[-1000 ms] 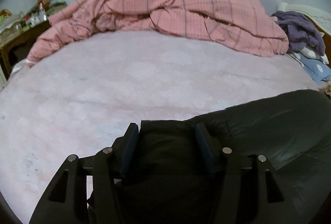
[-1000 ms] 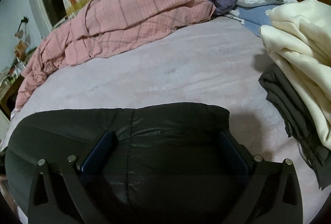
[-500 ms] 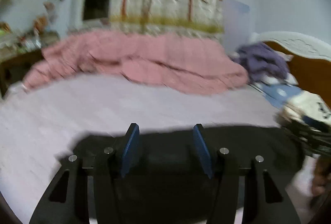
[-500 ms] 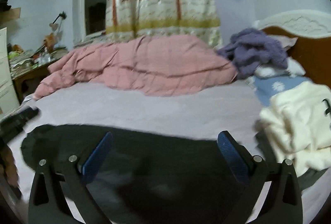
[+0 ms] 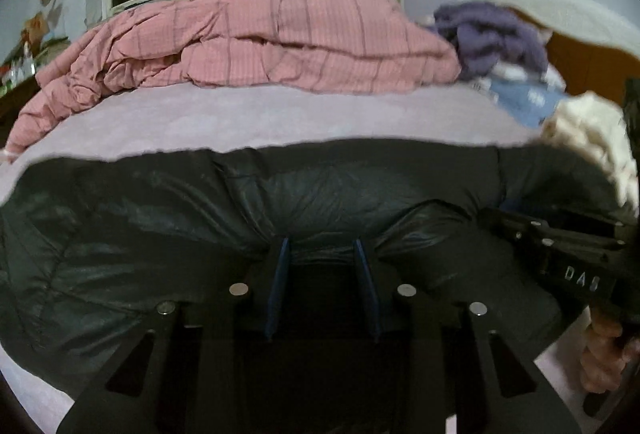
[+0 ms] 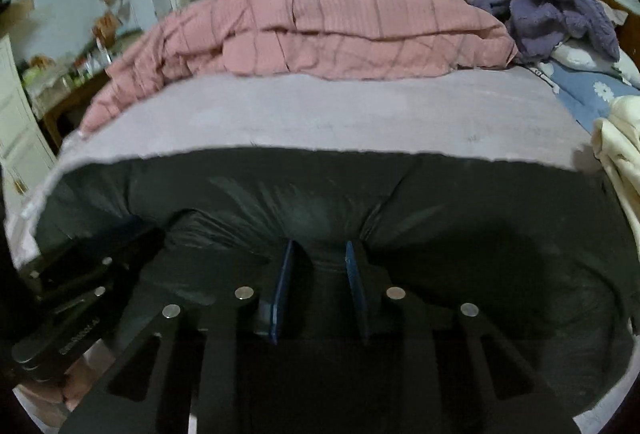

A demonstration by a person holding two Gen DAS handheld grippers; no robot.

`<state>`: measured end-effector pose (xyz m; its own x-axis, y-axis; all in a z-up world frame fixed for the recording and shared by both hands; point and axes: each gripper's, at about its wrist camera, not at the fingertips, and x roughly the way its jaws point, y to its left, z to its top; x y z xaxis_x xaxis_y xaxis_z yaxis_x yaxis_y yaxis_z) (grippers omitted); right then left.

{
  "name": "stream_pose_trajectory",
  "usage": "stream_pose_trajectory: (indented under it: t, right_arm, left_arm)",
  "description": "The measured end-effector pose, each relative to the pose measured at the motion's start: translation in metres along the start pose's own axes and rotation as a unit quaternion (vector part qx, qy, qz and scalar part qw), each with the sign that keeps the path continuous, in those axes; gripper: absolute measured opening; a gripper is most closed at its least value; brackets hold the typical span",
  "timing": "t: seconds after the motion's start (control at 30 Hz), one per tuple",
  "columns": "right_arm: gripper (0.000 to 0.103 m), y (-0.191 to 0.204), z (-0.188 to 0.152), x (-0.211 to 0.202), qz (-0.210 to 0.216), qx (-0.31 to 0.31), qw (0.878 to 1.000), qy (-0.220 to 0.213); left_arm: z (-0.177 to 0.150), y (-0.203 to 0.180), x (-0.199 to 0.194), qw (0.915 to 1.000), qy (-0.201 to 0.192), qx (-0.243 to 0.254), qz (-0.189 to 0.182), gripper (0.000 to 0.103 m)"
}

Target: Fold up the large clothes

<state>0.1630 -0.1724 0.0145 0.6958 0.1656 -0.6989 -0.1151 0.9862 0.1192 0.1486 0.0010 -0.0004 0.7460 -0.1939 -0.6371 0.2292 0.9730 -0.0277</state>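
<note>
A black puffer jacket lies spread across the near part of the bed, and the right wrist view shows it too. My left gripper has its jaws closing on the jacket's near edge, and the fabric puckers between the blue pads. My right gripper is closing in the same way on a bunched fold of the jacket. The two tools sit side by side. At the right edge of the left wrist view, a hand holds the other tool.
A pink checked duvet is heaped along the far side of the pale pink sheet. A purple fleece, a blue floral pillow and a cream garment pile lie at the right. A cluttered desk stands at the left.
Both pairs of jaws have narrowed onto the jacket, the right from wide apart. The hands shifted, and the jacket's edge is now bunched up at the pads.
</note>
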Motion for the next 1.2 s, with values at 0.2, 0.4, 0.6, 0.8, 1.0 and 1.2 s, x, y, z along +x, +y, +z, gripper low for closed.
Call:
stream_pose_trajectory:
  t: [0.2, 0.4, 0.6, 0.8, 1.0, 1.2]
  right_arm:
    - [0.029, 0.015, -0.013, 0.02, -0.047, -0.052, 0.997, 0.01]
    - [0.029, 0.01, -0.015, 0.014, -0.036, -0.039, 0.999, -0.01]
    - [0.016, 0.008, -0.015, -0.001, -0.053, -0.033, 0.997, -0.043]
    - [0.002, -0.006, -0.006, -0.013, -0.032, -0.004, 0.999, -0.023]
    - [0.002, -0.013, 0.011, -0.063, 0.016, 0.027, 0.998, -0.058]
    - [0.002, -0.011, 0.041, -0.075, 0.082, 0.067, 0.994, 0.008]
  left_arm:
    - [-0.005, 0.0, 0.011, 0.9997, 0.026, 0.001, -0.002, 0.033]
    - [-0.006, 0.004, 0.0, 0.9999, -0.001, -0.007, -0.012, 0.033]
    - [-0.007, -0.007, -0.015, 0.9989, -0.042, 0.018, 0.015, 0.031]
    - [0.003, -0.007, -0.042, 0.9978, -0.025, -0.016, -0.059, 0.029]
    - [0.0, -0.02, -0.055, 0.9974, -0.035, -0.027, -0.057, 0.03]
    - [-0.016, -0.006, -0.014, 0.9891, 0.065, -0.1, -0.086, 0.011]
